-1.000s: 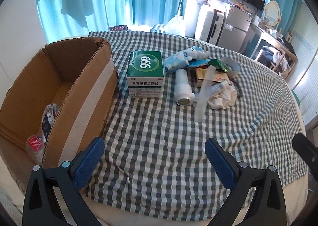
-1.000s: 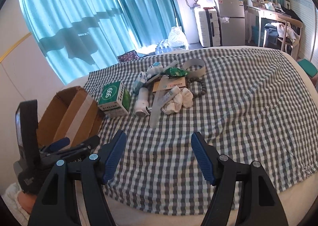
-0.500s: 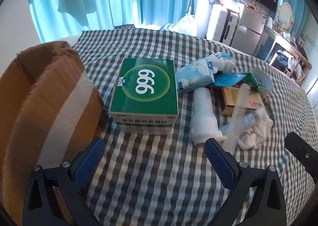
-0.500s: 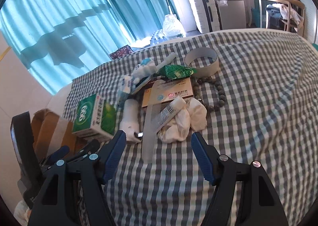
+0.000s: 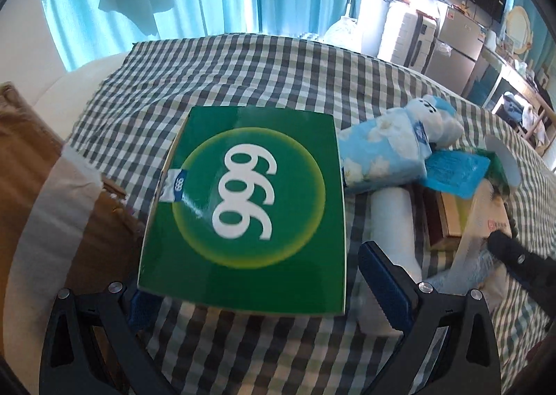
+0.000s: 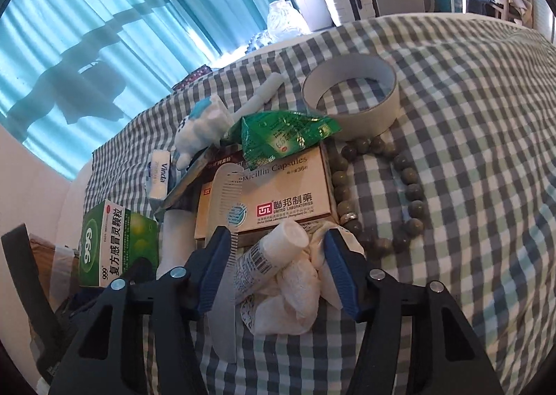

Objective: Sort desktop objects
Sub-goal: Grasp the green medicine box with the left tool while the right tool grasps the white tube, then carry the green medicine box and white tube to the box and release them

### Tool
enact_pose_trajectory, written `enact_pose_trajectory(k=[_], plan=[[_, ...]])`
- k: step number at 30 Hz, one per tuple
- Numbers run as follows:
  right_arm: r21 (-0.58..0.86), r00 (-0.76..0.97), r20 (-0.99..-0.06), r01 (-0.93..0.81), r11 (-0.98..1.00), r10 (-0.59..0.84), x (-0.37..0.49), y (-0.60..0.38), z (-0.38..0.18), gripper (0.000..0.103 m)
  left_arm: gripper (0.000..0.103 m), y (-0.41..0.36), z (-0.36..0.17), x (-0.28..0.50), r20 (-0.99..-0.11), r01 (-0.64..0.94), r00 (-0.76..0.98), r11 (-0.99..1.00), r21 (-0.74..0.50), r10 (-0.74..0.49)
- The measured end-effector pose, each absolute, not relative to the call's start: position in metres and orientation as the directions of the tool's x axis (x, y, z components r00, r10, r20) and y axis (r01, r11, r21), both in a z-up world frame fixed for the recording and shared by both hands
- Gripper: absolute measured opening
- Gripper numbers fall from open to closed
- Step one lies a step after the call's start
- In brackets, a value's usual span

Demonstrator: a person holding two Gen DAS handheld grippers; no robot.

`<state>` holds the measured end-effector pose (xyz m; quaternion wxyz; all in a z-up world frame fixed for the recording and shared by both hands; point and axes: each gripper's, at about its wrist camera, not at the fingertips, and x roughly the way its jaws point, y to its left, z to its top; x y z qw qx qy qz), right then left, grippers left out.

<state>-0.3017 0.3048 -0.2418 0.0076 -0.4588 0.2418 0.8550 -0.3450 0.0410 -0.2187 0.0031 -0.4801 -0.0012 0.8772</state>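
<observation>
A green 999 medicine box [image 5: 246, 217] lies on the checked cloth, also seen in the right wrist view [image 6: 111, 242]. My left gripper [image 5: 264, 294] is open with its jaws on either side of the box's near end. My right gripper [image 6: 278, 273] is open around a small white tube [image 6: 271, 259] lying on crumpled white tissue [image 6: 295, 290]. A clear comb [image 6: 224, 256] runs past its left finger. Behind lie a capsule box [image 6: 274, 193], a green sachet [image 6: 278, 137], a tissue pack [image 5: 382, 151] and a white bottle [image 5: 392, 224].
An open cardboard box [image 5: 38, 207] stands at the left beside the green box. A tape roll [image 6: 351, 96] and a bead bracelet [image 6: 378, 193] lie at the right of the pile. A suitcase and fridge stand beyond the table.
Both grippers have moved forward and down into the pile. The left now straddles the green box; the right now straddles the white tube and has narrowed.
</observation>
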Motion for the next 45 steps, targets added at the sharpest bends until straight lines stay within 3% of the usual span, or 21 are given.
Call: enact_pose_trajectory(k=[2,3,5,17,21,32,45], plan=[[0.416,-0.563,-0.797,-0.244,-0.876,-0.222,-0.304,0.305,-0.246,0.034,0.103,0.042,-0.220,-0.349,-0.846,-0.013,-0.532,-0.999,-0.035,0.037],[0.423,-0.567,-0.792,-0.245,-0.872,-0.225,-0.303,0.305,-0.245,0.033,0.102,0.039,-0.219,-0.350,-0.860,-0.029,-0.506,-0.998,-0.053,0.060],[0.418,-0.588,-0.779,-0.231,-0.878,-0.216,-0.299,0.304,-0.239,0.031,0.077,0.038,-0.217,-0.349,-0.868,-0.027,-0.494,-0.999,-0.039,0.048],[0.302,-0.661,-0.739,-0.151,-0.941,-0.131,-0.213,0.300,-0.173,0.021,0.077,0.038,-0.189,-0.274,-0.865,-0.119,-0.493,-0.992,-0.042,0.096],[0.364,-0.669,-0.718,-0.127,-0.923,-0.191,-0.177,0.304,-0.156,0.021,0.077,0.044,-0.168,-0.238,-0.869,-0.147,-0.470,-0.985,-0.095,0.154],[0.313,-0.704,-0.692,-0.091,-0.945,-0.161,-0.103,0.286,-0.100,0.021,0.077,0.060,-0.099,-0.161,-0.837,-0.232,-0.512,-0.969,-0.078,0.191],[0.260,-0.776,-0.606,0.014,-0.965,-0.175,-0.042,0.234,-0.019,0.021,0.077,0.022,-0.010,-0.105,-0.769,-0.183,-0.615,-0.980,-0.075,0.173]])
